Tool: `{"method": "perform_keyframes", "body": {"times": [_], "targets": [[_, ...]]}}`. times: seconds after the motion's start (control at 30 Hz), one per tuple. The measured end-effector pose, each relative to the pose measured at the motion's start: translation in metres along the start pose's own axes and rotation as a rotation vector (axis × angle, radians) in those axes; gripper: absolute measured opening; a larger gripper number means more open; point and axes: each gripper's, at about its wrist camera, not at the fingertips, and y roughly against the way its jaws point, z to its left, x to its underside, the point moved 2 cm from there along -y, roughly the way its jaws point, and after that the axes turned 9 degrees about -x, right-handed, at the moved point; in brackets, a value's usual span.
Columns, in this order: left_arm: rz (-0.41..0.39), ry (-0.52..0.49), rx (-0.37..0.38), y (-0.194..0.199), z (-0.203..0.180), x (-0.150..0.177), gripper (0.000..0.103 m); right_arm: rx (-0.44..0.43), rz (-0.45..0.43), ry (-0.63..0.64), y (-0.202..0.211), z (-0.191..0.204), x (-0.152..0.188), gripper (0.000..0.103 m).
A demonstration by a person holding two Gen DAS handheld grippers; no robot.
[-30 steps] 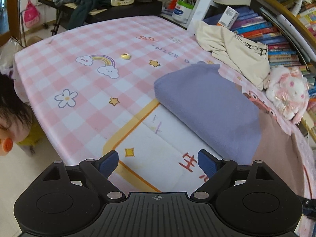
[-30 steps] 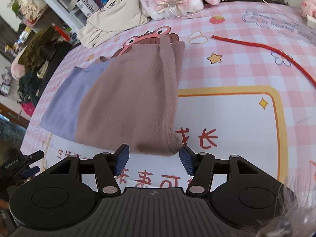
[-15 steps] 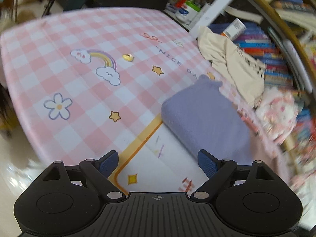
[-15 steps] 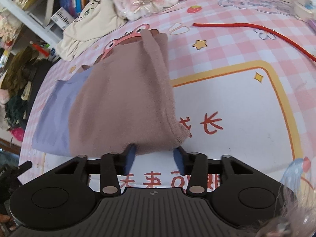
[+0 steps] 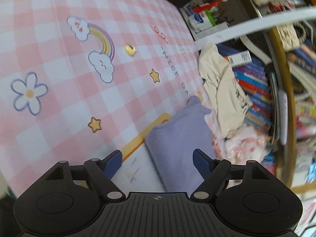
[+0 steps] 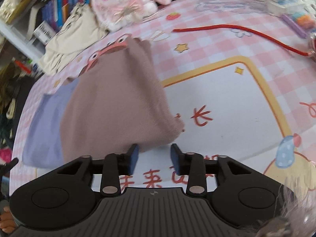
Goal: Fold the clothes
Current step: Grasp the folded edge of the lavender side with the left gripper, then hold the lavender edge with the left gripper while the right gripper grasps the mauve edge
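A folded two-tone fleece garment, dusty brown-pink on one part and lilac on the other, lies on a pink-and-white checked tablecloth (image 6: 227, 102) printed with a yellow-bordered white panel, stars, clouds and a rainbow.

In the right wrist view the garment (image 6: 110, 106) fills the centre left of the frame, its brown-pink part on top and the lilac part showing along the left. Its near brown-pink edge reaches down to the right gripper (image 6: 154, 156) at the lower centre. The blue-padded jaws stand at a moderate gap and have just been opening; the cloth's edge sits right at the pad tips, but the pads do not press on it. A thin red cord (image 6: 246, 32) curves across the upper right, well apart from the garment. A white-and-pink plush rabbit (image 6: 126, 2) sits at the top centre, with a crumpled cream cloth (image 6: 73, 39) to its left.

In the left wrist view only the lilac part of the garment (image 5: 177, 142) shows, in the lower centre right. The left gripper (image 5: 157, 161) holds its jaws wide, just having narrowed somewhat, and the lilac end lies between and ahead of the pads without contact. A small yellow trinket (image 5: 130, 49) rests near the rainbow in the upper centre. Stacked books (image 5: 254, 92) line the blurred right side.
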Motion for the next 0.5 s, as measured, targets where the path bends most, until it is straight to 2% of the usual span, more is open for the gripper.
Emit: {"method": "perform_keyframes", "body": {"times": [0.1,0.23,0.3,0.33,0.37,0.5], "targets": [[0.026,0.030,0.003,-0.010,-0.003,-0.006,0.060,0.014,-0.009,-0.005,-0.005,0.001,-0.009,0.038],[0.037,0.017,-0.032,-0.024,-0.010,-0.008,0.025,0.033,-0.014,0.016,-0.016,0.002,-0.015,0.035],[0.030,0.002,-0.047,-0.027,-0.013,-0.006,0.021,0.040,-0.014,0.037,-0.018,0.004,-0.015,0.034],[0.021,-0.023,-0.054,-0.025,-0.016,-0.005,0.014,0.045,-0.012,0.053,-0.018,0.005,-0.014,0.033],[0.009,-0.055,-0.058,-0.022,-0.020,-0.003,0.012,0.050,-0.010,0.070,-0.019,0.006,-0.013,0.033],[-0.106,-0.295,-0.024,0.004,-0.047,0.009,0.011,0.064,-0.004,0.099,-0.020,0.010,-0.012,0.032]]}}
